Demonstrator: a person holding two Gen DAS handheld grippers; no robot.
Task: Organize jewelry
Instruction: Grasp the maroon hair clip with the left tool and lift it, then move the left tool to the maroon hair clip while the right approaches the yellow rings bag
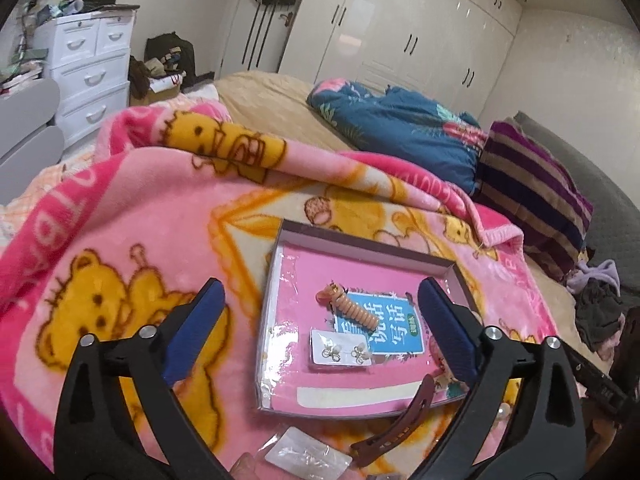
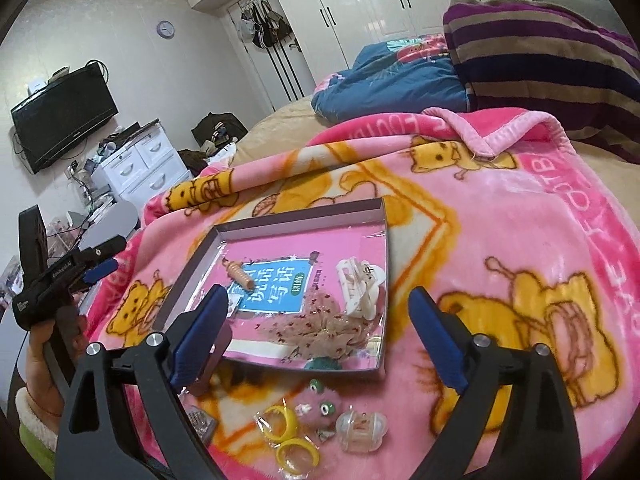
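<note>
On the far left of the right wrist view, a person's left hand [image 2: 48,354] holds the left hand-held gripper [image 2: 94,262] up beside the bed, tipped so it points toward the box; from here I cannot tell how far its fingers stand apart. In its own view the left hand-held gripper [image 1: 320,320] hangs low over the pink bear blanket [image 1: 120,240] with its two blue fingers wide apart and nothing between them. Between those fingers lies the flat box [image 1: 276,280], sitting on the blanket. Inside the box are an orange coil hair tie [image 1: 352,308], a small white card with two earrings [image 1: 340,350], and a blue label [image 1: 394,328] with white writing. Just in front of the box, a brown hair clip [image 1: 396,428] leans against its front edge, and a clear packet [image 1: 308,454] lies on the blanket. The right hand-held gripper [image 2: 320,332] also hovers over the box [image 2: 188,276], fingers spread wide and holding nothing. In this view the box also holds a white claw clip [image 2: 360,284] and a flowery beige scrunchie [image 2: 320,328]. Nearer the camera, on the blanket, lie two yellow rings [image 2: 288,436] in a clear wrapper, a pink fuzzy thing with green eyes [image 2: 316,404], and a clear round case [image 2: 362,428].
</note>
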